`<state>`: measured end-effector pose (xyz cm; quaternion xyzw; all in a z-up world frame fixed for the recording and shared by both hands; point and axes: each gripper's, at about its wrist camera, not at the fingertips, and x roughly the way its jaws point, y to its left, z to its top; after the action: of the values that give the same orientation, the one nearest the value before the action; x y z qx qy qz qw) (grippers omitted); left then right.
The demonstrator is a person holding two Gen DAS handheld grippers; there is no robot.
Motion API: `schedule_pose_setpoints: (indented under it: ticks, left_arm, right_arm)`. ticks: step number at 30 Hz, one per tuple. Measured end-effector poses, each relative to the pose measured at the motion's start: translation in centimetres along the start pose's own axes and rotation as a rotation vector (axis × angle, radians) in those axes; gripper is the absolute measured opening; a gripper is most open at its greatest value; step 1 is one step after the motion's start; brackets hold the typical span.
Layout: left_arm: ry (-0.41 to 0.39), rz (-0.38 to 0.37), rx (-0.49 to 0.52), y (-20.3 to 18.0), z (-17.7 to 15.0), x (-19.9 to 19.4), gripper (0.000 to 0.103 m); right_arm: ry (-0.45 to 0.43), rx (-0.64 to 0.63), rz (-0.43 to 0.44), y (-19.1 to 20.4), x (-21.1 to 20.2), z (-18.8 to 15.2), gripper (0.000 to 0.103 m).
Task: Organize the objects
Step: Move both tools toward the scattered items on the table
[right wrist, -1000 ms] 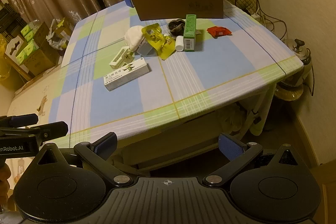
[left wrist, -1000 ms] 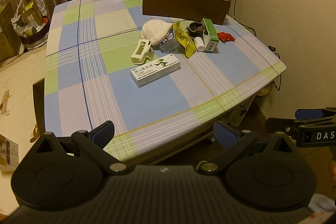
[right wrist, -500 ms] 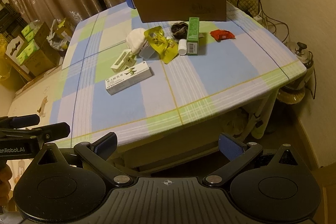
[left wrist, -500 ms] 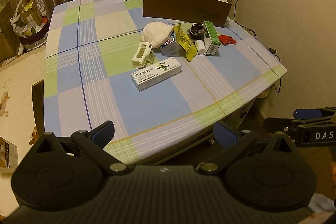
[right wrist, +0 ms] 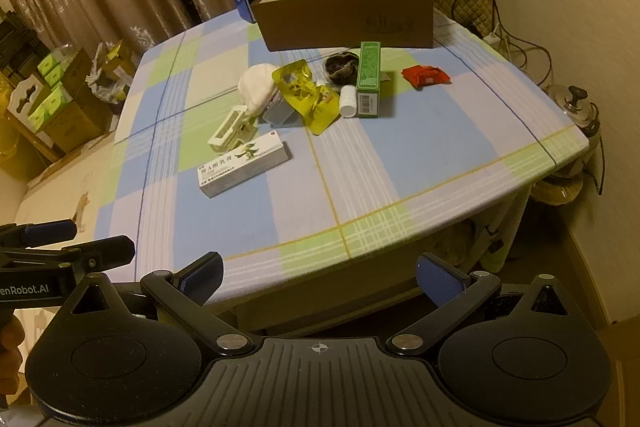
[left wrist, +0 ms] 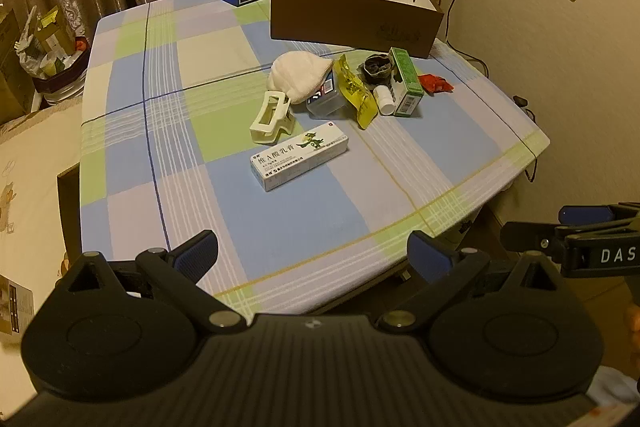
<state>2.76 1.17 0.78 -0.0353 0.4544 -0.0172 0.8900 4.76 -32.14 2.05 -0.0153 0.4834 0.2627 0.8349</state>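
progress: basically zero imo. Nothing looked sorted yet, all the small stuff was loose on the table (left wrist: 132, 131).
box (left wrist: 352, 17): open brown carton at the far side, white inside. What showed of the inside looked empty, but the floor of it was mostly hidden, so can't say for sure.
pile: sat mid-table just in front of the box. White cloth (left wrist: 298, 75), cream clip (left wrist: 270, 117), yellow pouch (left wrist: 356, 95), dark bundle (left wrist: 376, 69), small white bottle (left wrist: 384, 99) touching the green carton (left wrist: 406, 81), red packet (left wrist: 436, 83) a bit apart to the right.
white carton (left wrist: 300, 155): lay flat, nearest to the grippers, just beside the clip.
left gripper (left wrist: 312, 255): fingers spread wide, nothing between them, hung off the near table edge, well apart from the pile.
right gripper (right wrist: 318, 275): same deal, spread and empty, back at the near edge.
left to do: everything, prob each item goes into the box one by one. White carton looked like the easiest first grab.
bg: two milk cartons behind the box, not part of the job afaict.
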Motion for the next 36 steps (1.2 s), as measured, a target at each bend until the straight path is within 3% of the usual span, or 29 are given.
schedule_pose_setpoints:
  ticks: [19,36]
  left_arm:
    - [0.0,-0.013,0.034,1.8,1.1,2.0,0.1]
    - [0.0,-0.051,0.074,2.5,2.8,8.7,0.099]
  right_arm:
    - [-0.017,0.034,-0.026,0.6,1.4,1.1,0.101]
    - [-0.019,0.086,-0.023,-4.5,3.9,3.0,0.101]
